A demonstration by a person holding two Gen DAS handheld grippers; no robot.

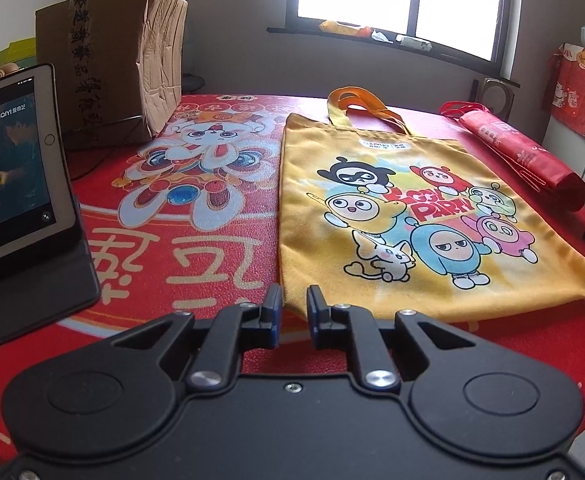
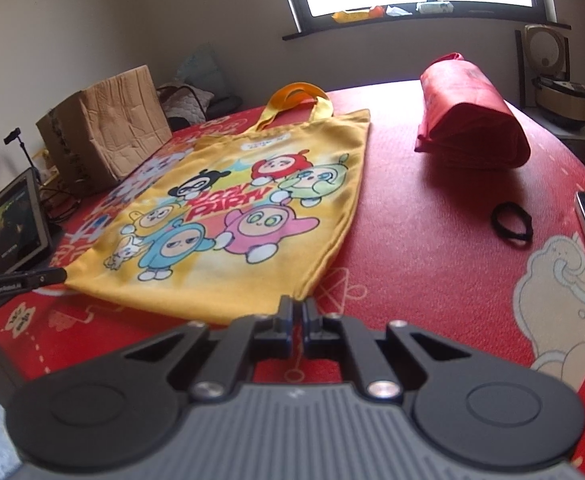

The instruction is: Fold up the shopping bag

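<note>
The yellow bag (image 1: pixel 412 216) is laid flat on the red table (image 1: pixel 220 256), beside the folded red bag (image 2: pixel 472 120). The left gripper (image 1: pixel 293 304) is held with jaws apart at the bag's near-left corner. The right gripper (image 2: pixel 297 312) is clamped on its near-right corner.

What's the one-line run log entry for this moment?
stage: pre-fold | yellow bag: flat on table | left gripper: open at bag's near corner | right gripper: shut at other near corner
</note>
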